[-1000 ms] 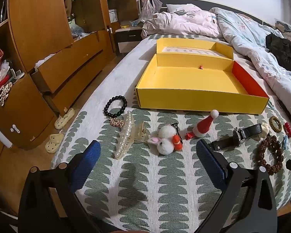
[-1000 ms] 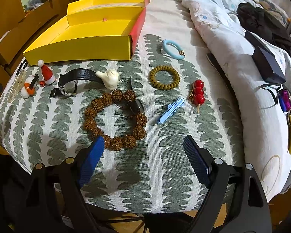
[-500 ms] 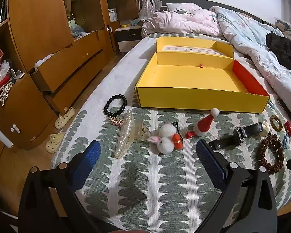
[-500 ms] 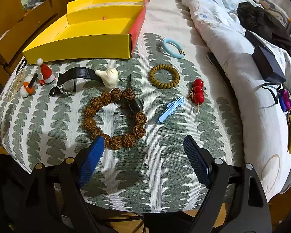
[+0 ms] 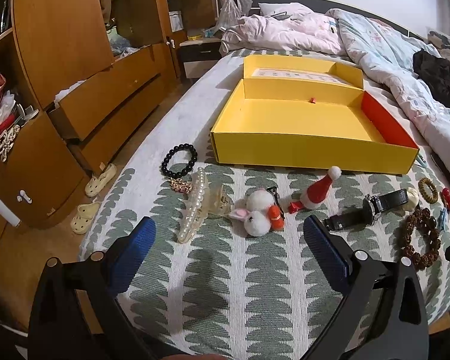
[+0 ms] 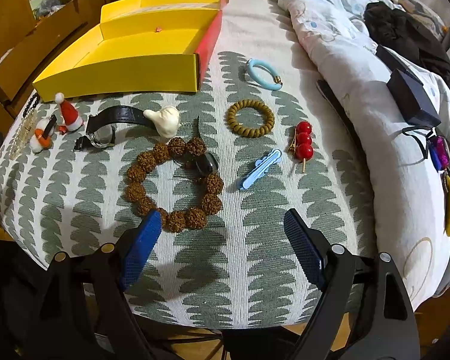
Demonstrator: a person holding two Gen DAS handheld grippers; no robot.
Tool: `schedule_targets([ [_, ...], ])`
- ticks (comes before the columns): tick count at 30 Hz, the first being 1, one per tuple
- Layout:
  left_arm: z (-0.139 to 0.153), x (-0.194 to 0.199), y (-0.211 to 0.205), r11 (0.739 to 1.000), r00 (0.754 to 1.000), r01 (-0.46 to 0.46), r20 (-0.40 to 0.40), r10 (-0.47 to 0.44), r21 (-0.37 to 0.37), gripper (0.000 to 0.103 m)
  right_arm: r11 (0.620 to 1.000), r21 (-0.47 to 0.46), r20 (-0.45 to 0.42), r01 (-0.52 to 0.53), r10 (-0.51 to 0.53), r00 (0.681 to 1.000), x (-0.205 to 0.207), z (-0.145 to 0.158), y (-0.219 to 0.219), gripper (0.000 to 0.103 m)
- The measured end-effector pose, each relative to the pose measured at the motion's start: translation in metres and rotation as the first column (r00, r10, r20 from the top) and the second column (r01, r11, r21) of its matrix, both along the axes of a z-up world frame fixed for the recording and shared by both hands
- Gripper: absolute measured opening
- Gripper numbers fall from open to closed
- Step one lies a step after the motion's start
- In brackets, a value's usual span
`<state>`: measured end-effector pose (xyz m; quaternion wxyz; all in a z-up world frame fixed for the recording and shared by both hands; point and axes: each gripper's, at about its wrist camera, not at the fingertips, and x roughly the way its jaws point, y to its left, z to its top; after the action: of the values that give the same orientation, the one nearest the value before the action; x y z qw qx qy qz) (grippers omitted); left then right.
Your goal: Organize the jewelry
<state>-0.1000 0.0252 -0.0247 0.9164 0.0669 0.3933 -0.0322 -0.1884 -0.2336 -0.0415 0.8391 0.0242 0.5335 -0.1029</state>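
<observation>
Two grippers — left gripper [image 5: 226, 250], right gripper [image 6: 222, 241] — wide apart, holding nothing. Brown bead bracelet [image 6: 174, 184] just past right fingers; yellow box [image 5: 309, 126] far ahead, lid off, ready for jewelry.

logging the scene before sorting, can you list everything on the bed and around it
box: 1, yellow, red side, open, mid-bed
black bracelet: 1, left of box
pearl clip: 1, cream, below black bracelet
pompom clip: 1, white and orange, centre
santa hat clip: 1, red and white
watch: 1, black strap
white charm: 1, on the strap
seed bracelet: 1, brown, near right gripper
olive bracelet: 1
blue bangle: 1, right of box
blue clip: 1
berry pin: 1, red
duvet: 1, pale, bed's right
left gripper: open
right gripper: open
</observation>
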Motion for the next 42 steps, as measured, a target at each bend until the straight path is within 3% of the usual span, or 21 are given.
schedule_targets([
  [42,-0.0046,-0.0024,-0.0050,1.000,1.000,0.008,-0.014,-0.008,-0.001,0.097,1.000,0.008,-0.001,0.023,-0.023,1.000,-0.0003,0.0018,-0.0032,0.085],
])
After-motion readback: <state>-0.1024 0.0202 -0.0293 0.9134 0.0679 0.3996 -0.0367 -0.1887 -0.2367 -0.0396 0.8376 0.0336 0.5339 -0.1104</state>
